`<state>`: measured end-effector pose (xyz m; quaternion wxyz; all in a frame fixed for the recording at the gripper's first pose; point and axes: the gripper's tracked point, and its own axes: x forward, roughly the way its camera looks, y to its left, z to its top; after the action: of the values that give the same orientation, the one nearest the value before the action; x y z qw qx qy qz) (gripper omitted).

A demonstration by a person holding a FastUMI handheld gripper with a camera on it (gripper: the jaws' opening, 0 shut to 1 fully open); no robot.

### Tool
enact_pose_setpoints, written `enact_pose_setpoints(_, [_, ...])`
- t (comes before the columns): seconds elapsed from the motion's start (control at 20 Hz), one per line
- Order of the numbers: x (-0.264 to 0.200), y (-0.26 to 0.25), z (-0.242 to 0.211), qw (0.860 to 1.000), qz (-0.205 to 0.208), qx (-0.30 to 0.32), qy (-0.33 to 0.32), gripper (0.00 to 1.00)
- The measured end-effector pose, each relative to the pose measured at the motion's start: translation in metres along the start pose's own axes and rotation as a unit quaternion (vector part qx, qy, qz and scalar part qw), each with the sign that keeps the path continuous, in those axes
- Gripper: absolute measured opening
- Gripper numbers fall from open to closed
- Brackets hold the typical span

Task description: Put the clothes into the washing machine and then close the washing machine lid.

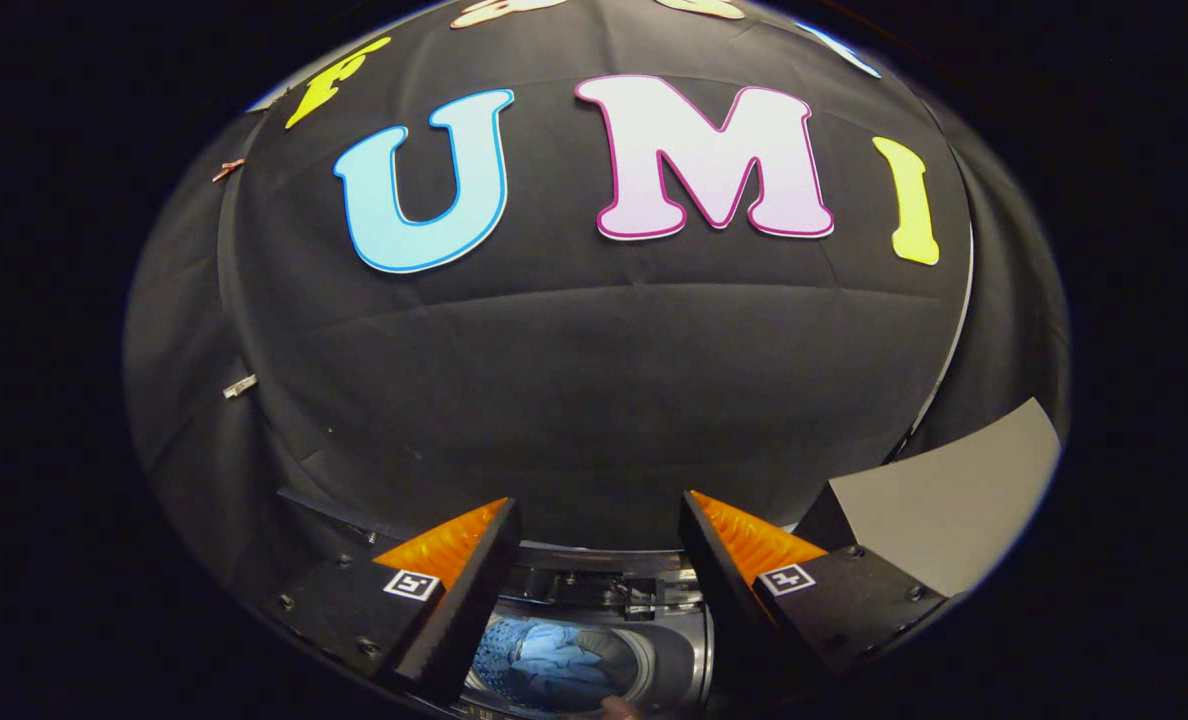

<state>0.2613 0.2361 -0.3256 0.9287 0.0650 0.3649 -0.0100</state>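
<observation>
My gripper (596,520) is open, its two fingers spread wide with nothing between them. Below and between the fingers lies the washing machine's open drum (644,650), seen from above. Light blue clothes (554,665) lie bunched inside the drum. The machine's dark top rim with its hinge parts (614,590) runs just behind the drum, between the fingers. The gripper hangs above the opening, apart from the clothes.
A grey flat panel (954,500) rises at a slant beside the right finger; I cannot tell whether it is the machine's lid. The black booth wall (594,400) stands close behind the machine.
</observation>
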Motion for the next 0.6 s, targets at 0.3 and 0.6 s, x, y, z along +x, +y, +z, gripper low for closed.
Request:
enact_pose_setpoints(0.3, [-0.022,0.000,-0.017,1.000,-0.004,0.003,0.028,0.99])
enact_pose_setpoints(0.6, [-0.024,-0.005,-0.055,0.994,-0.012,0.030,0.108,0.98])
